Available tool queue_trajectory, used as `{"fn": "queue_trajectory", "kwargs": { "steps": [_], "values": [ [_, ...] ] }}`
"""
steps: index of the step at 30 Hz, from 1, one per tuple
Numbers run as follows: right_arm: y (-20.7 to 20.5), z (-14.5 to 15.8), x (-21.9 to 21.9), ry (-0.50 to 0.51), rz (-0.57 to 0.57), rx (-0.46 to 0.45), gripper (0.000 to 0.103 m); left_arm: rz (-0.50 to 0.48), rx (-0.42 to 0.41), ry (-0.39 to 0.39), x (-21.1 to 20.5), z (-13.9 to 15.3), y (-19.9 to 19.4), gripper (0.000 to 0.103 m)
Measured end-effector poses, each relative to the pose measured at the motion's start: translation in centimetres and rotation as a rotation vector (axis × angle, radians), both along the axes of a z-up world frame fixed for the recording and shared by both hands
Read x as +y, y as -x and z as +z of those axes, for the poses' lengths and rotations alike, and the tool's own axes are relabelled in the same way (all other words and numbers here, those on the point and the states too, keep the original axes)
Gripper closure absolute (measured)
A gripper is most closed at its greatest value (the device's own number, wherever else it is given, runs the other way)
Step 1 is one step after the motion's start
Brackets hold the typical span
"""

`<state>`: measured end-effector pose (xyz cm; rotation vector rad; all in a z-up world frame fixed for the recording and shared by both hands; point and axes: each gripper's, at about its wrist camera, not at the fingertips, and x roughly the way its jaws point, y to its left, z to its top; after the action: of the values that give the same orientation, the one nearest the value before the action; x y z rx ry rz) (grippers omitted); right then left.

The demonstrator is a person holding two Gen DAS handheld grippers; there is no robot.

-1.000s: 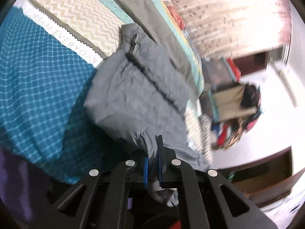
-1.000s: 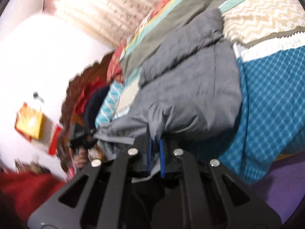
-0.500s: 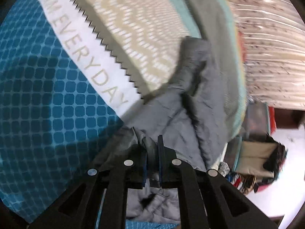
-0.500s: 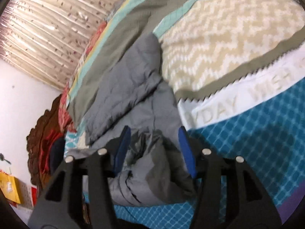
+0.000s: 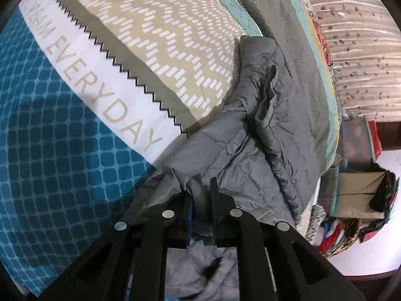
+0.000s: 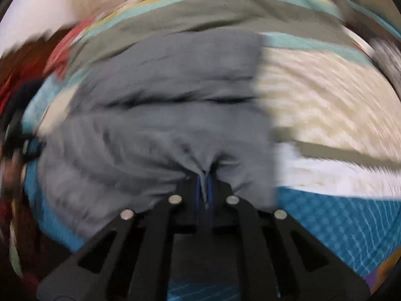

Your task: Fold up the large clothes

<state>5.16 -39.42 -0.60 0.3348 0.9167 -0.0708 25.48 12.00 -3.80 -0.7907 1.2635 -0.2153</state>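
Both hand-held grippers, left [image 5: 200,200] and right [image 6: 206,188], clamp the grey jacket's [image 5: 263,135] near edge

patterned bedspread [image 5: 75,150], curtain [image 5: 356,50]

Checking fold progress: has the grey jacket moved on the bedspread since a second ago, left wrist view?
Yes. The grey jacket has swung away from the EVERYDAY lettering, toward the bedspread's grey-green stripe; left gripper grips its edge.

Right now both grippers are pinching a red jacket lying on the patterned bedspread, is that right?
Not quite: the jacket is grey, not red, as the left wrist view shows clearly. The rest holds: the left gripper and the right gripper each pinch a fold of it on the patterned bedspread.
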Motion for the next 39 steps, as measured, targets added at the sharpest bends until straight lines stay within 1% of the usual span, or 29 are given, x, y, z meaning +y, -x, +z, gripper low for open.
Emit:
{"fn": "queue_trajectory", "kwargs": {
  "steps": [1,2,3,4,5,7,9,11,13,15,16,17,18,19,20,21,23,24,25,26,27,28,29,31,33,34,36,38,39],
  "values": [
    [0.2,-0.2,-2.5,-0.064,-0.103,-0.002,0.098,-0.008,-0.003,-0.006,0.0,-0.2,0.0,0.066],
    [0.3,-0.4,-3.6,-0.088,-0.149,0.000,0.088,-0.026,-0.003,-0.007,-0.2,-0.4,-0.2,0.066],
    [0.3,-0.6,-4.4,-0.100,-0.195,0.009,0.078,-0.034,-0.001,-0.029,-0.5,-0.4,-0.3,0.066],
    [0.1,-0.6,-4.3,-0.074,-0.208,0.017,0.061,-0.037,-0.001,-0.050,-0.7,-0.4,-0.4,0.066],
    [0.1,-0.3,-3.8,-0.035,-0.204,0.016,0.050,-0.045,-0.005,-0.078,-1.0,-0.1,-0.5,0.066],
    [0.3,0.4,-2.6,0.025,-0.171,-0.003,0.048,-0.053,-0.016,-0.106,-1.2,0.6,-0.4,0.066],
    [0.8,0.9,-2.1,0.039,-0.160,-0.012,0.048,-0.069,-0.041,-0.126,-1.1,1.8,-0.1,0.066],
    [1.4,1.6,-1.9,0.031,-0.159,-0.045,0.048,-0.083,-0.052,-0.116,-0.7,2.6,0.3,0.064],
    [2.1,2.9,-0.9,0.061,-0.155,-0.091,0.048,-0.104,-0.061,-0.100,-0.1,3.5,0.7,0.061],
    [2.8,4.4,0.5,0.106,-0.151,-0.153,0.048,-0.121,-0.054,-0.062,0.6,4.2,0.8,0.053],
    [3.1,5.5,1.6,0.106,-0.127,-0.212,0.048,-0.120,-0.053,-0.045,0.8,4.4,0.8,0.050],
    [3.2,6.1,2.9,0.107,-0.091,-0.251,0.048,-0.113,-0.053,-0.013,1.2,4.6,0.7,0.045],
    [3.1,6.6,4.5,0.122,-0.047,-0.279,0.048,-0.102,-0.050,0.020,1.6,4.8,0.6,0.040],
    [2.7,6.7,5.6,0.145,-0.017,-0.289,0.048,-0.092,-0.044,0.041,1.8,4.8,0.6,0.039],
    [1.9,6.2,6.9,0.212,0.011,-0.270,0.048,-0.077,-0.028,0.072,2.3,4.7,0.5,0.037],
    [0.5,4.9,7.4,0.286,-0.003,-0.195,0.048,-0.056,-0.018,0.107,3.2,4.6,0.5,0.037],
    [-1.5,2.1,6.4,0.311,-0.064,-0.056,0.048,-0.013,-0.014,0.137,5.1,4.5,0.8,0.037],
    [-2.1,0.9,5.2,0.277,-0.109,-0.001,0.048,0.004,-0.019,0.138,5.7,4.7,1.2,0.037],
    [-2.0,0.6,4.0,0.208,-0.149,-0.006,0.048,0.017,-0.028,0.136,5.9,5.1,1.6,0.037],
    [-1.4,0.8,3.3,0.159,-0.174,-0.039,0.048,0.025,-0.050,0.123,6.4,5.7,2.3,0.037],
    [-0.6,1.7,3.2,0.133,-0.186,-0.095,0.048,0.021,-0.067,0.103,6.7,6.2,2.8,0.037],
    [-0.1,2.4,3.3,0.137,-0.183,-0.130,0.048,0.007,-0.088,0.078,6.6,6.8,3.2,0.037],
    [0.5,3.3,3.7,0.155,-0.174,-0.178,0.048,-0.024,-0.121,0.051,5.9,7.7,3.6,0.037],
    [1.4,4.7,4.8,0.165,-0.150,-0.246,0.048,-0.132,-0.208,0.005,3.3,9.5,4.1,0.037],
    [1.8,5.6,5.9,0.144,-0.112,-0.285,0.048,-0.285,-0.327,-0.056,-1.3,11.3,4.8,0.037],
    [1.9,5.8,6.8,0.127,-0.073,-0.297,0.048,-0.339,-0.368,-0.079,-2.8,11.6,5.2,0.037],
    [1.8,5.6,8.8,0.084,0.019,-0.293,0.048,-0.490,-0.469,-0.144,-7.4,12.0,6.5,0.037],
    [1.2,4.7,11.1,0.013,0.135,-0.268,0.048,-0.608,-0.531,-0.194,-10.8,11.2,7.6,0.037],
    [0.6,4.0,12.0,-0.014,0.184,-0.245,0.048,-0.648,-0.547,-0.217,-12.1,10.5,7.8,0.037]
  ]
}}
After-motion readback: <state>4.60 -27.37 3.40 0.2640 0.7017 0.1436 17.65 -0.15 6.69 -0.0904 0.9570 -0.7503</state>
